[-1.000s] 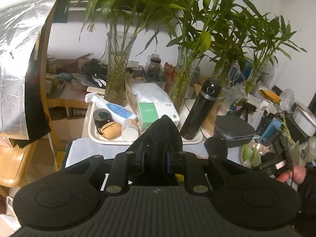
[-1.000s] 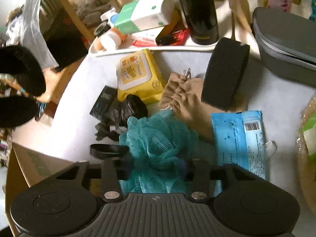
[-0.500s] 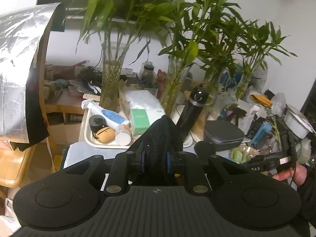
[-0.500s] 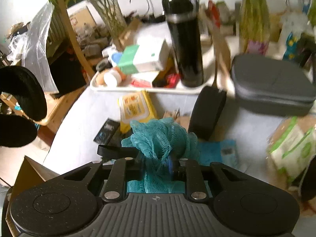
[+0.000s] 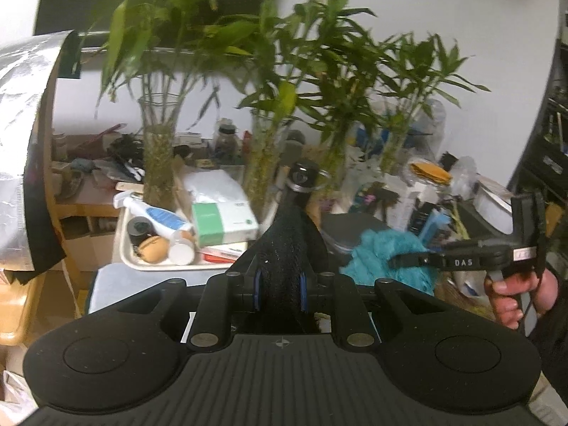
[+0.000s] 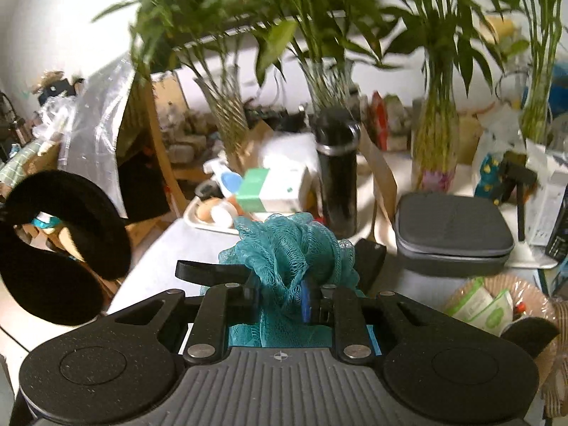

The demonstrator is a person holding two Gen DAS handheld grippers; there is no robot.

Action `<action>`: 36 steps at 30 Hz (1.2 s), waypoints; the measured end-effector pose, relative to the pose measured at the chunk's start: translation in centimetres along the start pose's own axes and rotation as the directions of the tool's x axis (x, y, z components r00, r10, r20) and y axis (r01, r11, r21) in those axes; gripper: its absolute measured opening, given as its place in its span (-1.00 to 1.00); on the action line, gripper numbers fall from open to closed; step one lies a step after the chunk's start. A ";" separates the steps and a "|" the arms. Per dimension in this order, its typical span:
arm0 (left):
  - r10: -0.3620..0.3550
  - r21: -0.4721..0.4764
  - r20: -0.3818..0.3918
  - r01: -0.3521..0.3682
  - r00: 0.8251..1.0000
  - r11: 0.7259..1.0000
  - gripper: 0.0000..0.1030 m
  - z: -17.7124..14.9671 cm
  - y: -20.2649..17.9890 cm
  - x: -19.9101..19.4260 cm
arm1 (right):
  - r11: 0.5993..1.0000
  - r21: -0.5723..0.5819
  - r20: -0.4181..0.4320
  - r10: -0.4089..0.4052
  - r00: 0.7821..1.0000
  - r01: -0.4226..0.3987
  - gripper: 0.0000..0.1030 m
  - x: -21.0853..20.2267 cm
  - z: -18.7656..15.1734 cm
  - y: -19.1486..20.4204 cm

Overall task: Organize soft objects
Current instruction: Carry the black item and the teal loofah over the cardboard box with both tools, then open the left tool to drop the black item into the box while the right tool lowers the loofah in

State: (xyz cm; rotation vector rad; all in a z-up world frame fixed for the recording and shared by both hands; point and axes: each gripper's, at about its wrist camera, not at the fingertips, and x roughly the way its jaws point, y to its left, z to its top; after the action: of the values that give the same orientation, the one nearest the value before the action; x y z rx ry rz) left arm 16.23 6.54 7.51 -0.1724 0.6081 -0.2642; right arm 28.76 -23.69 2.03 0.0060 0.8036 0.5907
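Right wrist view: right tongs point(image 6: 280, 296) pinch the teal mesh bath pouf point(image 6: 289, 248) above the worktop point(image 6: 159, 266); left tongs point(image 5: 278, 289) pinch a black neck pillow point(image 5: 287, 248). Both look mid-carry; next, they likely need a drop spot.

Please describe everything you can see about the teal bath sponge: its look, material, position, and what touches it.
The bath sponge is a teal ball of gathered plastic-looking mesh, ruffled and soft. The right gripper is shut on its lower part, so the mesh bulges above the fingers and hangs below them. It is lifted off the table, touching nothing else that I can see. In the left wrist view it shows as a blurred teal puff, side-on, in front of a grey case.
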 end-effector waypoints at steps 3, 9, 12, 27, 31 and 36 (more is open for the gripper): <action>-0.025 0.006 -0.017 0.025 1.000 1.000 -0.64 -0.5 -1.1 -0.3 | 1.000 -0.016 0.018 0.010 1.000 -0.010 -0.56 -2.0 -0.4 1.2; -0.027 0.031 -0.067 0.029 0.997 0.999 -0.64 -2.1 -2.6 -0.2 | 0.999 -0.033 0.033 0.014 0.999 -0.013 -0.56 -4.7 -2.0 2.8; -0.037 0.015 -0.103 0.038 0.994 0.999 -0.64 -3.1 -2.7 0.0 | 0.999 -0.027 0.034 0.021 0.999 -0.020 -0.55 -5.8 -3.0 3.3; -0.096 -0.114 -0.257 0.068 0.962 0.991 0.02 -9.2 -1.7 3.4 | 0.999 -0.011 0.023 0.042 0.999 -0.042 -0.55 -8.4 -6.2 4.6; -0.051 -0.104 -0.248 0.026 0.967 0.994 0.23 -9.8 -1.7 2.4 | 0.999 0.005 0.017 0.049 0.999 -0.049 -0.55 -8.8 -6.9 4.6; 0.004 -0.093 -0.270 -0.030 0.963 0.995 0.24 -10.0 -1.9 1.5 | 0.998 0.009 0.008 0.058 0.998 -0.058 -0.55 -9.1 -7.6 5.0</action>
State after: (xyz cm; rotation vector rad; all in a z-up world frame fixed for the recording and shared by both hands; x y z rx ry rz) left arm 11.21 3.51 -0.89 -0.2262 0.8933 -0.2438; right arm 16.22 -25.59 3.96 0.0396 0.8006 0.6414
